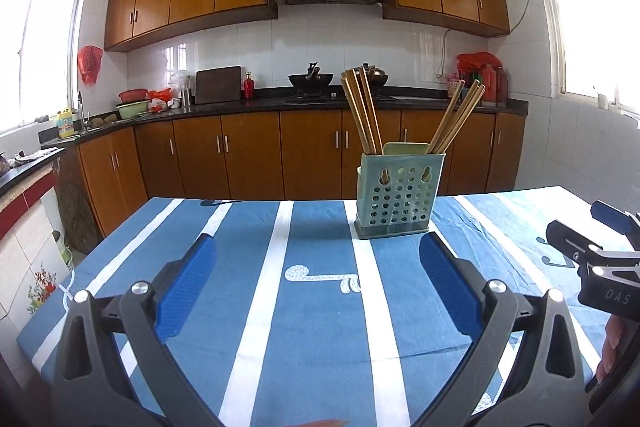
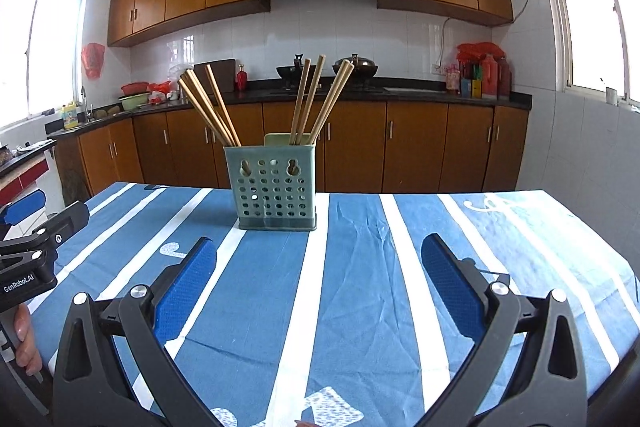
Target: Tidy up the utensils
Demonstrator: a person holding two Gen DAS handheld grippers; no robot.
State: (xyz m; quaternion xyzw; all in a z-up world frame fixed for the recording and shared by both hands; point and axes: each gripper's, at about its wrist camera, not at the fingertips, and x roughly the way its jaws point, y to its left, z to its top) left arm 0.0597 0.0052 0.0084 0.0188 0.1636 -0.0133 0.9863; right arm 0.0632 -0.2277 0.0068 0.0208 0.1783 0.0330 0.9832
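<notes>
- The left tongs [image 1: 316, 259] are held low over the near part of the counter [image 1: 320, 327], which is covered by a blue cloth with white stripes. The two blue pads [image 1: 188, 287] are spread wide with nothing between them.
- The right tongs [image 2: 318, 259] are held the same way, level and pointed at the far kitchen wall, their fingers wide apart and empty.
- The holder [image 1: 398, 195], a pale green perforated box, stands upright on the far part of the counter. It is seen right of centre in the left wrist view and left of centre [image 2: 274, 187] in the right wrist view, so it lies ahead, between the two tongs and well apart from both.
- Chopsticks [image 1: 364, 111] stand in the holder in two bunches, one leaning left and one [image 1: 456, 119] leaning right. In the right wrist view the bunches [image 2: 208, 107] are seen fanned wider.
- Only in the left wrist view is the right tongs' body seen, at the right edge [image 1: 600, 251], with fingertips [image 1: 610, 351] of a hand under it.
- Only in the right wrist view is the left tongs' body seen, at the left edge [image 2: 36, 243], with a hand [image 2: 24, 339] below it.
</notes>
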